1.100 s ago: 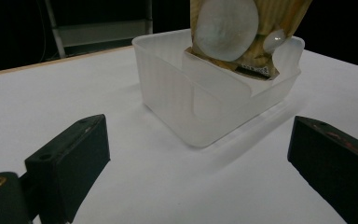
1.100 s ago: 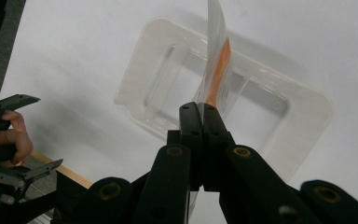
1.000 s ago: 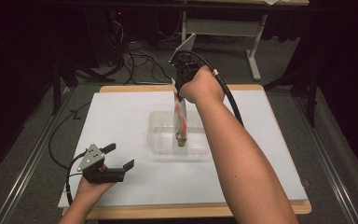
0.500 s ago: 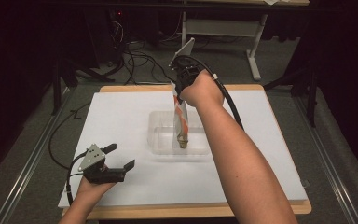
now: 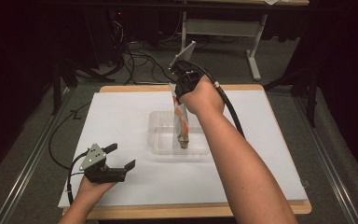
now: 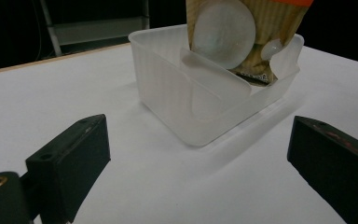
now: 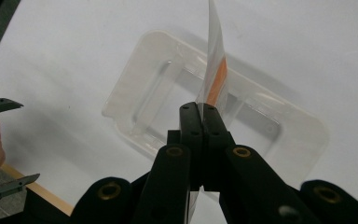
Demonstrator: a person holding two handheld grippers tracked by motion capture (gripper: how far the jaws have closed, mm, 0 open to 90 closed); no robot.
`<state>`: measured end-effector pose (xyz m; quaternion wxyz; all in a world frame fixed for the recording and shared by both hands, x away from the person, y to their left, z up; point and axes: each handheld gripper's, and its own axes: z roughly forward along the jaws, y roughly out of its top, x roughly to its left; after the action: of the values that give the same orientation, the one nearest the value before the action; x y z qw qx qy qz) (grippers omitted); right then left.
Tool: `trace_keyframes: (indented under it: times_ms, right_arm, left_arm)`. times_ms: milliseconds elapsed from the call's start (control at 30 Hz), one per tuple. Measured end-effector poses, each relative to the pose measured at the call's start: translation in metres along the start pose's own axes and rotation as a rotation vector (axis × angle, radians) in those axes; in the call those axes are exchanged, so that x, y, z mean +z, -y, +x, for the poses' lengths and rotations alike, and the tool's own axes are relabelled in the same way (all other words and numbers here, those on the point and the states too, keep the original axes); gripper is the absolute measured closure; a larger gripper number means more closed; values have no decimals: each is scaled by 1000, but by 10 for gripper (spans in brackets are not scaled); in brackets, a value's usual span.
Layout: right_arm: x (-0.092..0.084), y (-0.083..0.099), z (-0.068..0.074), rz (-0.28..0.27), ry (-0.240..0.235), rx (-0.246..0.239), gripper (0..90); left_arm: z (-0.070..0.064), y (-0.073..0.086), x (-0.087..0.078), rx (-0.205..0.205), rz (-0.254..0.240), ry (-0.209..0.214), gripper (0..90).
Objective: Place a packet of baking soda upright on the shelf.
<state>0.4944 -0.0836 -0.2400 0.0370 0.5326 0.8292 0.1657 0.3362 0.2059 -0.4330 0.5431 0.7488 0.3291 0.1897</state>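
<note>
Dark room behind, cables on the grey floor (image 5: 23,154), white-topped counter (image 5: 121,121) with a wooden edge.

Right hand-held gripper (image 5: 182,95) was held up over the middle of the counter, pointing down, jaws pressed together on the top edge of a snack packet (image 5: 181,119). Right gripper view showed the same clamp, jaws tight on the thin top edge of the packet (image 7: 213,79), orange stripe visible. Right hand (image 5: 203,95) wrapped the gripper body, forearm stretched diagonally from the bottom right across the counter, cable looping off the wrist side.

Packet hung roughly upright, slightly tilted, its lower end inside a clear plastic tray (image 5: 161,140) at the counter's centre. Left gripper view: the packet's bottom (image 6: 242,42) was down behind the tray wall (image 6: 168,93), with a round clear window showing ridged snacks; whether it touched the tray floor, can't tell.

Left hand-held gripper (image 5: 121,156) was low at the near left of the counter, jaws spread wide with nothing between them, aimed toward the tray, well apart from it. Left hand (image 5: 93,186) held it from below, wrist at the counter's near edge.
</note>
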Motion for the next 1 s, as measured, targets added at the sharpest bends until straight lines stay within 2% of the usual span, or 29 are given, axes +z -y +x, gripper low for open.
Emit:
trace_keyframes:
  times_ms: [67, 233, 400, 467, 567, 633, 733, 1000]
  right_arm:
    - [0, 6, -1, -14, -15, 6, 900]
    - [0, 13, -3, -8, -12, 0, 900]
    - [-3, 11, -3, -23, -9, -1, 900]
    - [-8, 8, 1, -50, 13, -21, 900]
    - [-13, 7, 4, -95, 29, -22, 900]
    - [-11, 8, 7, -103, 49, -36, 900]
    - [-1, 11, 6, -102, 52, -50, 900]
    - [7, 15, -4, -115, 42, -35, 880]
  left_arm:
    - [-2, 0, 1, 4, 1, 2, 62]
    - [-3, -1, 1, 8, 2, 0, 62]
    - [-3, 0, 1, 9, 5, 1, 62]
    - [-2, 0, 1, 7, 2, 0, 62]
    - [-2, 0, 1, -3, -3, 1, 62]
    - [-2, 0, 0, -2, -6, 1, 63]
    - [-2, 0, 0, 3, -4, 3, 63]
    - [-2, 0, 1, 3, 2, 6, 64]
